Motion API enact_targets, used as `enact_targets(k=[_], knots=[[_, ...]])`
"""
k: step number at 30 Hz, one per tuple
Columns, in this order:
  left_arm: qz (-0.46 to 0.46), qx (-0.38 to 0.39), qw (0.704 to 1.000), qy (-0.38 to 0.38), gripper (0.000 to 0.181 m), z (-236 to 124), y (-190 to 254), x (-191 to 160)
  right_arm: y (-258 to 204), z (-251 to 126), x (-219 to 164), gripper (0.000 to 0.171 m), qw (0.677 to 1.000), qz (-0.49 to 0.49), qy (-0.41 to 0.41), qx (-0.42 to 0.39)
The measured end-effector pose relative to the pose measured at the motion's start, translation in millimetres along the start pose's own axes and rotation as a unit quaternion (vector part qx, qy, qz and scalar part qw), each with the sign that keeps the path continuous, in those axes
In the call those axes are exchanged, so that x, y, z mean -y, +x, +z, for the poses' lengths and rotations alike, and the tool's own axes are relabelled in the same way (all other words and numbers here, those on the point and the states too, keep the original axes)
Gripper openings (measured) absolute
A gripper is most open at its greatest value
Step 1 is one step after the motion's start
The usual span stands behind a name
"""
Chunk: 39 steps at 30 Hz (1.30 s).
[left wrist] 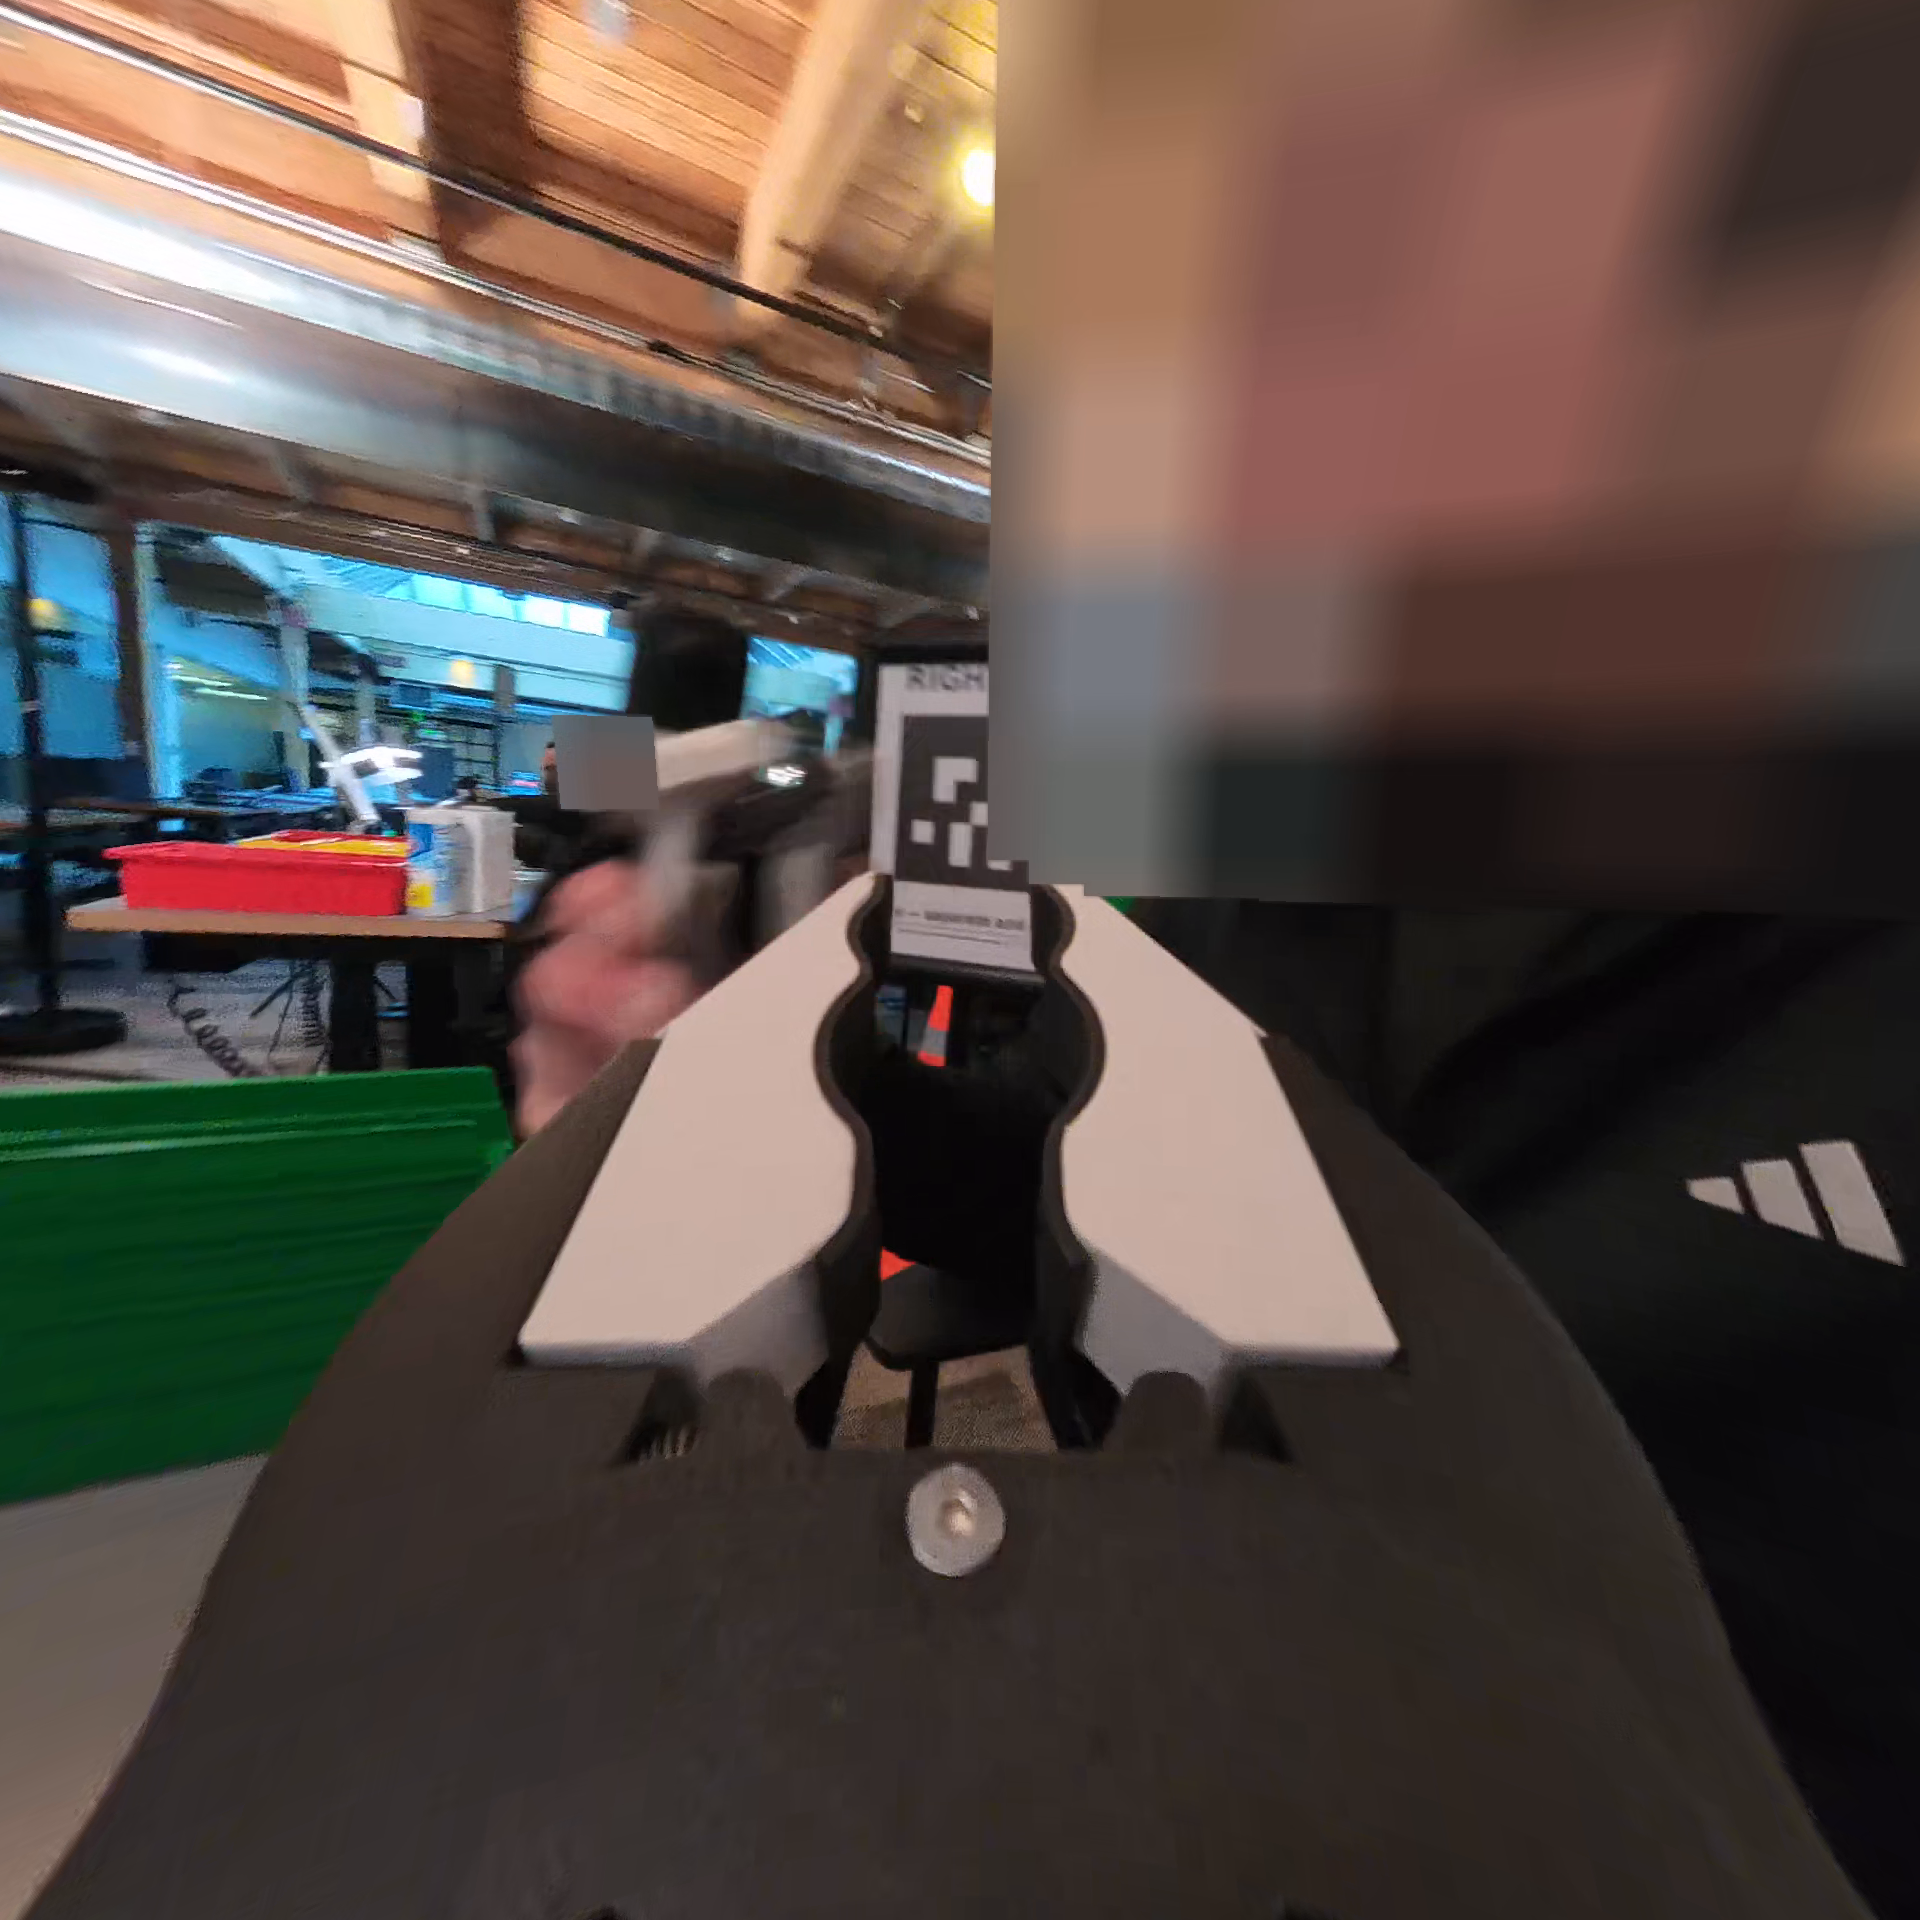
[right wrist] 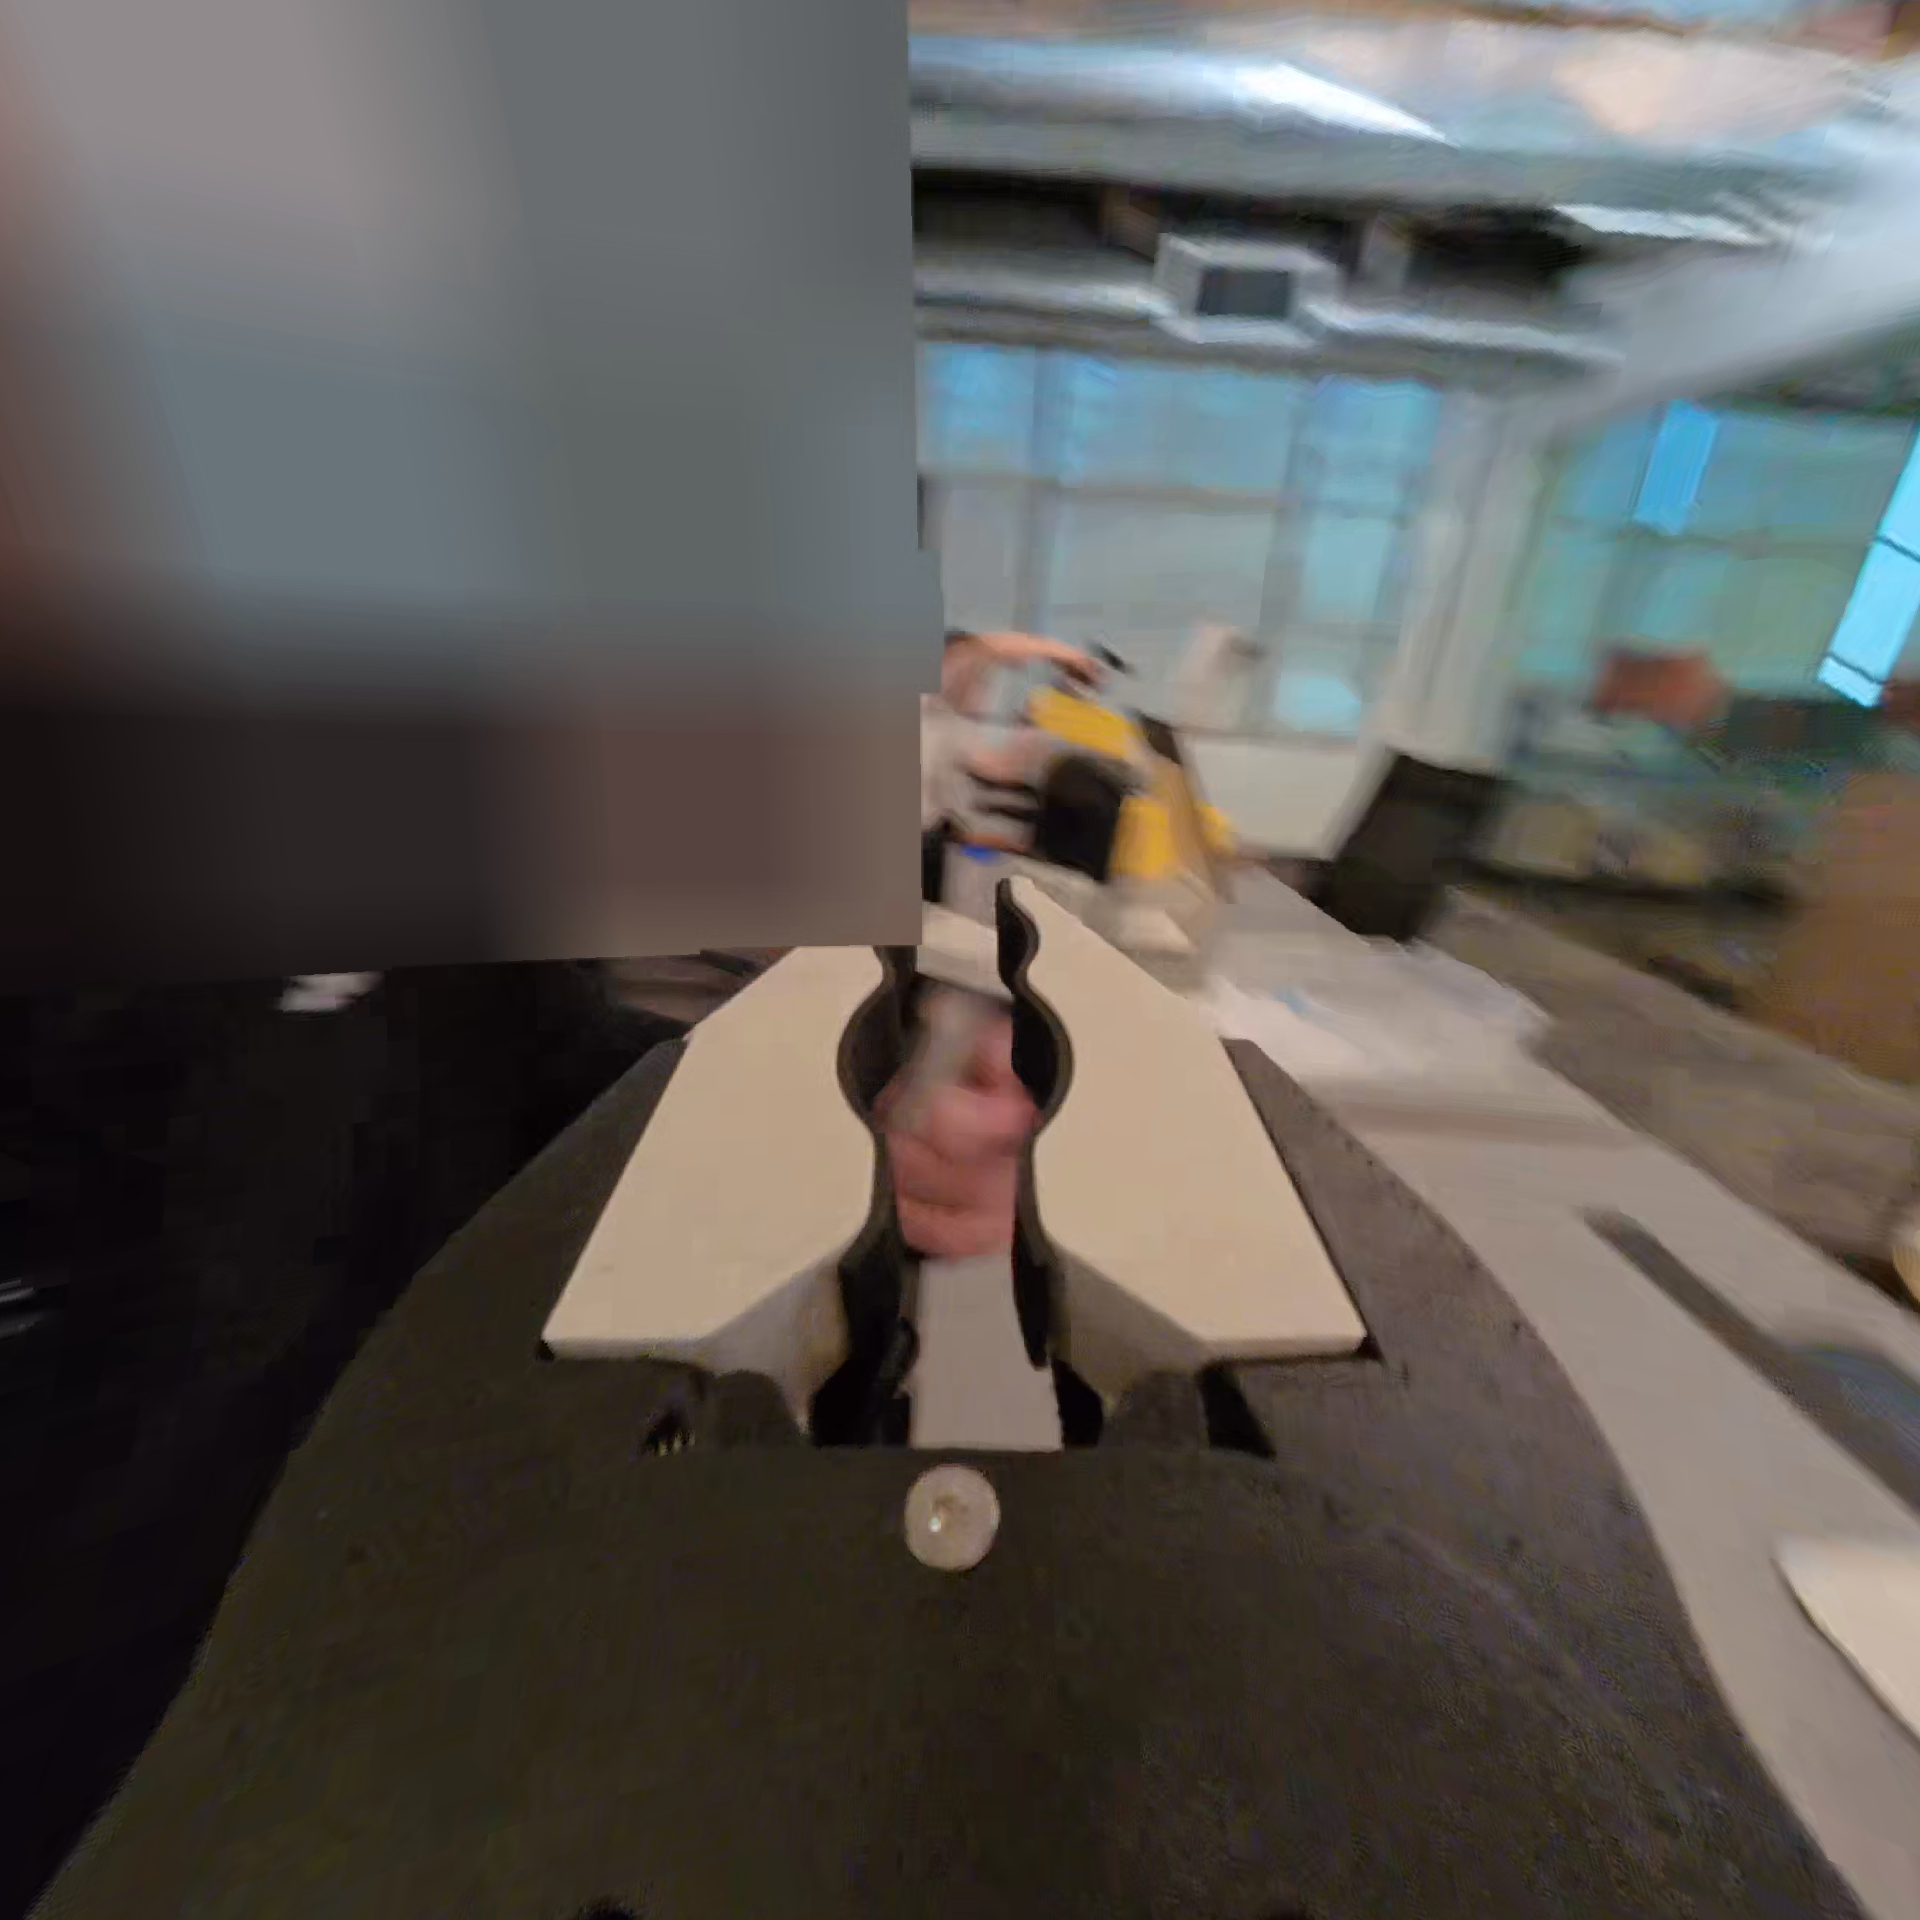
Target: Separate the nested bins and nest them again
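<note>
Both tools raised and aimed at each other, well up off the work surface, both views motion-blurred. Left gripper point(left wrist: 958, 914) with fingers point(left wrist: 727, 1143) drawn close, only a narrow wavy slot between the black pads, nothing pinched in it. Through that slot, parts of a dark chair base and an orange-and-grey cone shape, far off. Just past the fingertips, the other tool's black-and-white marker card point(left wrist: 940, 800), half covered by a blur patch. Ahead and left of the fingertips, a blurred hand point(left wrist: 597, 966) on a pale handle. Low on the left of the left gripper, a green bin point(left wrist: 208, 1247), ribbed side toward the lens, close by and not touched; whether one bin or several nested, cannot tell. Farther off on the left, a red tray point(left wrist: 260, 878) on a wooden table point(left wrist: 291, 923), white containers beside it. To the right, a dark garment point(left wrist: 1662, 1351) with white stripes. Right gripper point(right wrist: 951, 935) likewise nearly closed, a thin gap between the pads, gripping nothing. Beyond that gap, a hand point(right wrist: 961, 1164) wrapped around a pale grey handle, apart from the fingers. To the right, a grey table edge point(right wrist: 1558, 1299), windows behind.
</note>
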<state>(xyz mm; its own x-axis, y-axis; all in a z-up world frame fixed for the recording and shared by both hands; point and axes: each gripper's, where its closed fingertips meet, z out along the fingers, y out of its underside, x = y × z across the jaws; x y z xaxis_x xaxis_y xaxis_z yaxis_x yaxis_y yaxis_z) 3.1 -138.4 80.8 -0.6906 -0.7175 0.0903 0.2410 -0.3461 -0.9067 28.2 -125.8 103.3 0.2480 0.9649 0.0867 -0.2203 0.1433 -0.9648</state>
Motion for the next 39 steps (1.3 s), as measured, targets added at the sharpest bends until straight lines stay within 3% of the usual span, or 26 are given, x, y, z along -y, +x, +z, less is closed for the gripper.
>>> enact_targets(k=[1, 5, 8, 9, 12, 15, 18, 24, 27, 34, 37, 39], knots=[[0.013, -0.012, 1.000, -0.011, 0.026, 8, 9, -2, 23, 0, -19, 0.012, 0.998, 0.016, -0.029, -0.046], [0.018, -0.065, 0.996, -0.055, 0.028, 35, 35, -25, 38, 22, -95, 0.025, 0.986, 0.075, -0.129, -0.068], [0.012, -0.096, 0.992, -0.077, 0.029, 46, 47, -40, 28, 40, -125, 0.015, 0.982, 0.072, -0.165, -0.061], [0.014, -0.100, 0.992, -0.077, 0.029, 49, 50, -41, 25, 42, -125, 0.011, 0.983, 0.083, -0.158, -0.052], [0.009, -0.119, 0.989, -0.086, 0.033, 54, 58, -47, 24, 39, -126, 0.022, 0.980, 0.100, -0.168, -0.040], [0.004, -0.129, 0.987, -0.100, 0.035, 61, 63, -59, 19, 41, -131, 0.018, 0.977, 0.097, -0.186, -0.030], [-0.002, -0.148, 0.983, -0.105, 0.030, 56, 69, -59, 13, 31, -118, 0.043, 0.978, 0.114, -0.173, 0.002], [-0.007, -0.186, 0.973, -0.139, 0.032, 61, 85, -74, 13, 36, -128, 0.036, 0.975, 0.097, -0.202, -0.012], [-0.017, -0.198, 0.970, -0.140, 0.032, 61, 90, -76, 11, 36, -131, 0.042, 0.974, 0.112, -0.198, 0.002], [-0.054, -0.190, 0.967, -0.161, 0.052, 74, 93, -90, -3, 39, -138, 0.036, 0.971, 0.093, -0.218, 0.036], [-0.056, -0.208, 0.963, -0.163, 0.047, 73, 100, -91, -13, 34, -136, 0.024, 0.967, 0.084, -0.233, 0.067], [-0.061, -0.245, 0.952, -0.172, 0.042, 69, 112, -94, -15, 27, -133, 0.032, 0.964, 0.076, -0.241, 0.081]])
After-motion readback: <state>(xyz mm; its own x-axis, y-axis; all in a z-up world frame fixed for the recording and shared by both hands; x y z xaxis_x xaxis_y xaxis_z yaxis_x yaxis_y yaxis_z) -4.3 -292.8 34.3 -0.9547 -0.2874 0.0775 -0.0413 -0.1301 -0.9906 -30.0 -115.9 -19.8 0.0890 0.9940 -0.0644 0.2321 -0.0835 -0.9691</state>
